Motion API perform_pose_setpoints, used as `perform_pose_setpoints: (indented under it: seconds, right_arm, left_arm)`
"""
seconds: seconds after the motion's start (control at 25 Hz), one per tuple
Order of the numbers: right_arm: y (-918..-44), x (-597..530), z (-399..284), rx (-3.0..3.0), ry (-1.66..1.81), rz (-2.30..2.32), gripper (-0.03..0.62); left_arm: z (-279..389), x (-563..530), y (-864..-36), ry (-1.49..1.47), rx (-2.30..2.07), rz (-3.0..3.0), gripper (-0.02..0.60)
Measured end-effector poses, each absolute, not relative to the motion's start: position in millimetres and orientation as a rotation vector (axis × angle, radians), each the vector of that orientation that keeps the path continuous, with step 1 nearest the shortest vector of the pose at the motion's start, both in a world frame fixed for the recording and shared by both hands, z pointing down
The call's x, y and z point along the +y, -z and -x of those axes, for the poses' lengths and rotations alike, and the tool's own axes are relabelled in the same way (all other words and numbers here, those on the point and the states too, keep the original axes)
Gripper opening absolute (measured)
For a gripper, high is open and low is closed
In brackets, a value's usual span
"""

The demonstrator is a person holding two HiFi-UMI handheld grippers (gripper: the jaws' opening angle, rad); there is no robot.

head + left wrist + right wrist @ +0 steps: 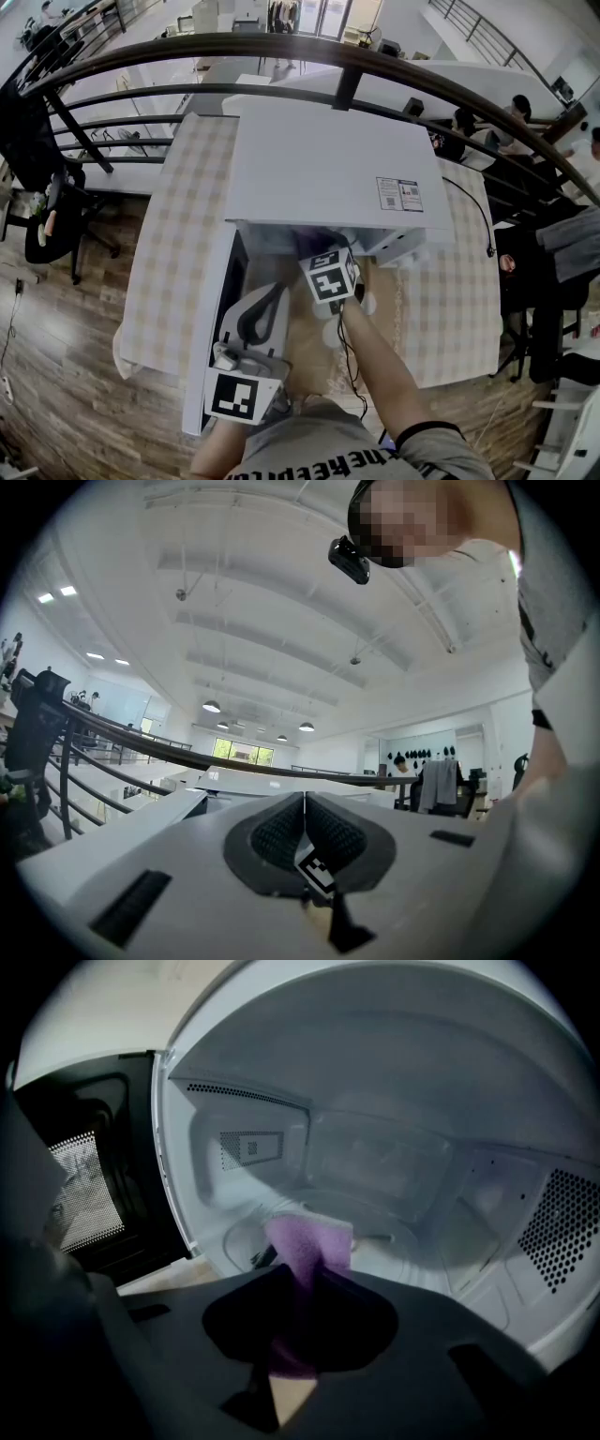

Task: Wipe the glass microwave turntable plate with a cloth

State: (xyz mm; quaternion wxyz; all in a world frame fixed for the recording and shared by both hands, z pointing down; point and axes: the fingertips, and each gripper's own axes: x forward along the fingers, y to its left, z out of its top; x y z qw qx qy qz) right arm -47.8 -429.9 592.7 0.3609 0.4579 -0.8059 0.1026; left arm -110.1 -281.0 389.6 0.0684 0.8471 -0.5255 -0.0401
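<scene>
The white microwave [328,164] stands open on the table. My right gripper [328,262] reaches into its mouth. In the right gripper view this gripper [305,1274] is shut on a purple cloth [309,1241], whose free end lies at the near edge of the glass turntable plate [408,1237] on the cavity floor. My left gripper [267,305] hovers over the open door [214,319], apart from the plate. In the left gripper view its jaws [304,827] are shut with nothing between them and point up at the ceiling.
The microwave door [84,1194] hangs open at the left, with a dark mesh window. A checked tablecloth [178,244] covers the table. A black curved railing [281,52] runs behind it. People sit at the far right [511,122], and a cable [478,216] trails along the right side.
</scene>
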Motion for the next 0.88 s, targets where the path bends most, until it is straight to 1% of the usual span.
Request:
perform_pose_setpoints:
  seconds: [0.48,0.88]
  right_arm:
    - [-588,-452,-16,-1.917,-0.275,-1.389,0.081]
    - [-596,-450,11,-1.949,-0.250,-1.297,0.078]
  left_arm:
    - [101,-289,-391,0.128,-1.555,-2.556,0.009]
    - [106,-293,-394,0.130,-1.554,-2.552,0.009]
